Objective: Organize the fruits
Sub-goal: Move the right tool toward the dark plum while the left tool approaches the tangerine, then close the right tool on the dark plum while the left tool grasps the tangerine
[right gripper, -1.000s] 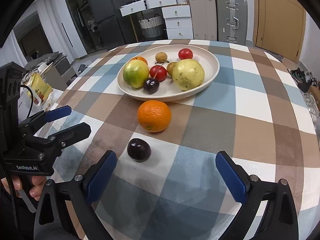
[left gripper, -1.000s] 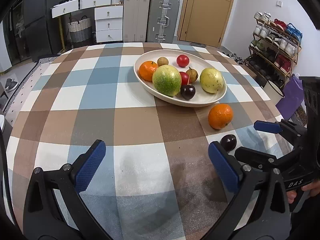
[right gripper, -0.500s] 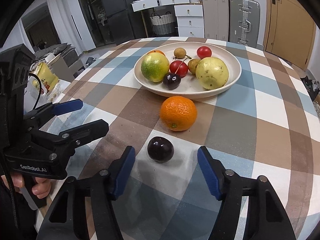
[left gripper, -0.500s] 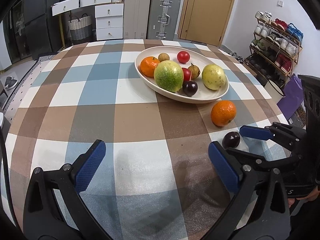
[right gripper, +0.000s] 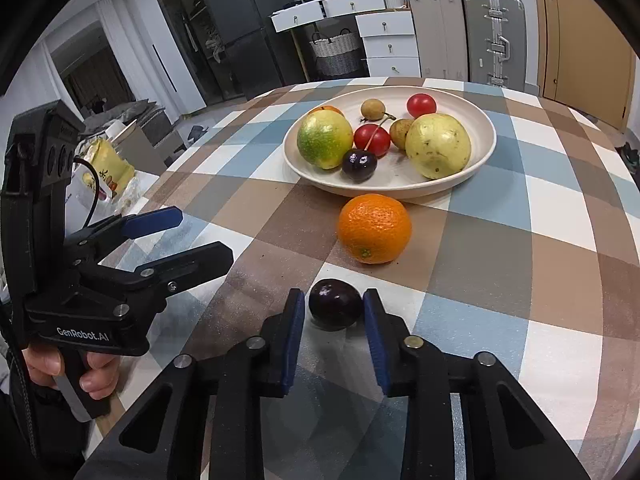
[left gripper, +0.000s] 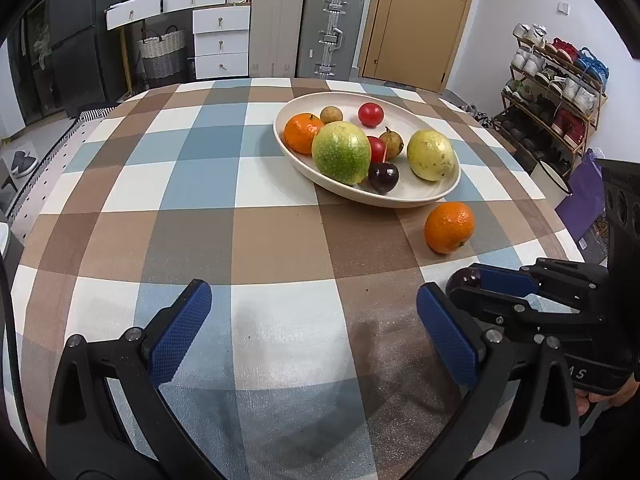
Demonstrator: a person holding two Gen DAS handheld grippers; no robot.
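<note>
A dark purple plum (right gripper: 335,304) lies on the checked tablecloth, and my right gripper (right gripper: 333,306) has closed its blue pads against both its sides. The plum peeks out past that gripper in the left wrist view (left gripper: 464,279). An orange (right gripper: 374,228) sits on the cloth just beyond it, in front of a cream bowl (right gripper: 476,160). The bowl holds a green-yellow fruit (right gripper: 325,138), a yellow fruit (right gripper: 438,146), another dark plum (right gripper: 359,165), red tomatoes, small brown fruits and an orange. My left gripper (left gripper: 316,324) is open and empty over the near cloth.
The round table's right edge (left gripper: 560,232) drops off toward a shoe rack (left gripper: 560,92). To the left of the table lies a yellow bag (right gripper: 106,168). Drawers and suitcases (left gripper: 304,28) stand beyond the far edge.
My right gripper has moved forward around the loose plum and narrowed from wide open to closed on it. My left gripper has stayed open and nearly still.
</note>
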